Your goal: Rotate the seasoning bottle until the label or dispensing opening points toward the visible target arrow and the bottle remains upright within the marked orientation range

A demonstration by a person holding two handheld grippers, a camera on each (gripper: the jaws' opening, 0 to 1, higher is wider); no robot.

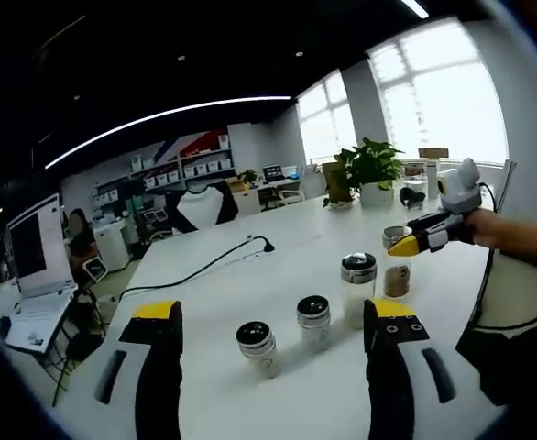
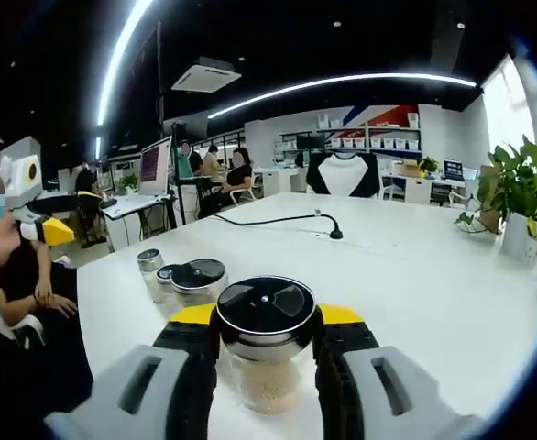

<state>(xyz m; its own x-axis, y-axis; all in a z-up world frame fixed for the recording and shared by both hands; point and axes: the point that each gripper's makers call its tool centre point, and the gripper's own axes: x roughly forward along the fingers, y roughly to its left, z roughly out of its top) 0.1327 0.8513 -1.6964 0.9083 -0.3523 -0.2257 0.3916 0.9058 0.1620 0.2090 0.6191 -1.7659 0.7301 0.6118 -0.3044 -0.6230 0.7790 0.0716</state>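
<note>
Open-plan office, big windows, strip lights overhead, long white table point(image 1: 278, 266) w/ a black cable point(image 1: 204, 266) running across it and a potted plant point(image 1: 371, 170) near the far edge by the windows.

I've got four seasoning jars in a loose row toward the near edge of the table. My right tongs point(image 2: 267, 344) are clamped on the seasoning bottle point(image 2: 266, 341), jaws pressing either side just under the black dispensing lid; pale granules visible in the glass below. In the left gripper view that same bottle point(image 1: 397, 266) is the one nearest the window side, w/ the right tongs point(image 1: 406, 244) reaching in on it. Other three jars point(image 1: 312, 321) stand free, apart from each other.

Left tongs point(image 1: 273, 353) are apart, holding nothing, hovering over the near edge facing the row.

Step, as I read it: grasp made, twist about to start or underway. Can't find any target arrow or marked range on the table, so next I need to locate it, then turn the bottle about its vertical axis, keeping it upright and the base flat, w/o nudging the neighbour jar.
</note>
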